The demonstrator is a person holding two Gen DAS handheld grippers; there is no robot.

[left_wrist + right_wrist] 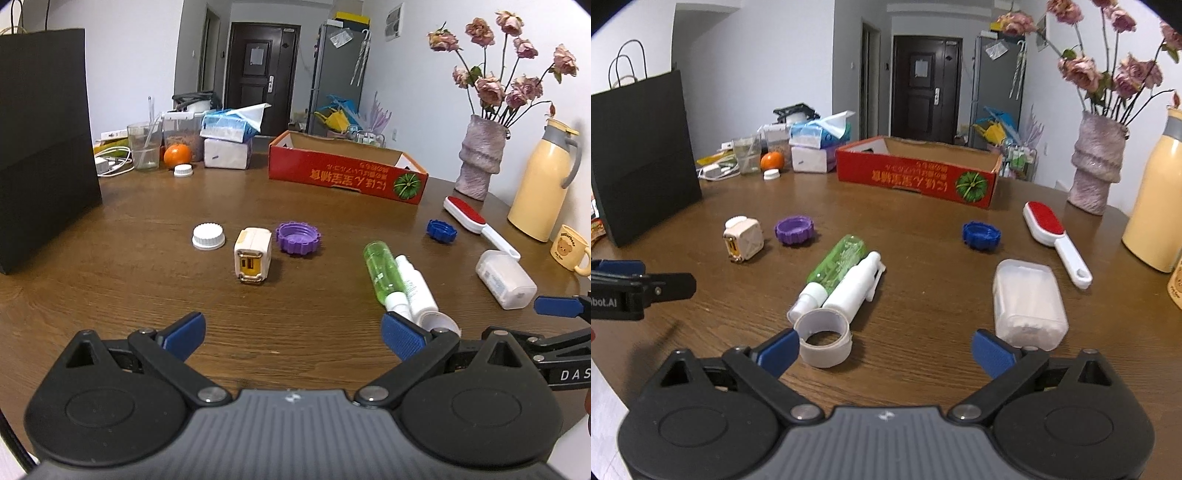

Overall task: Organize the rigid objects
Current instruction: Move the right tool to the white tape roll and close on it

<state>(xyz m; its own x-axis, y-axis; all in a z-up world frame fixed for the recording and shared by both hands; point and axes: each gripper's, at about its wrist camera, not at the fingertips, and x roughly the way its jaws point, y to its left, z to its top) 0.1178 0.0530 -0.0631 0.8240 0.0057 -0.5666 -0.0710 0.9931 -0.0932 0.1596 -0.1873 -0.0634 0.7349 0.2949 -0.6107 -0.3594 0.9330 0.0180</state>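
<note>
Rigid objects all lie loose on the table (923, 369); sorting looks unstarted. Both the left hand-held gripper (293, 334) and right hand-held gripper (884, 352) are released, grasping nothing. Nearest: clear cap (823, 343), spray bottles (846, 273), plastic case (1028, 302); farther, charger (253, 260), purple lid (297, 238), blue lid (981, 236), lint brush (1052, 236); beyond, the red box (916, 177).

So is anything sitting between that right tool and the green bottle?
Yes. A translucent cap ring lies just ahead of the right tool, touching its left finger, with the green bottle beyond it beside a white bottle.
</note>
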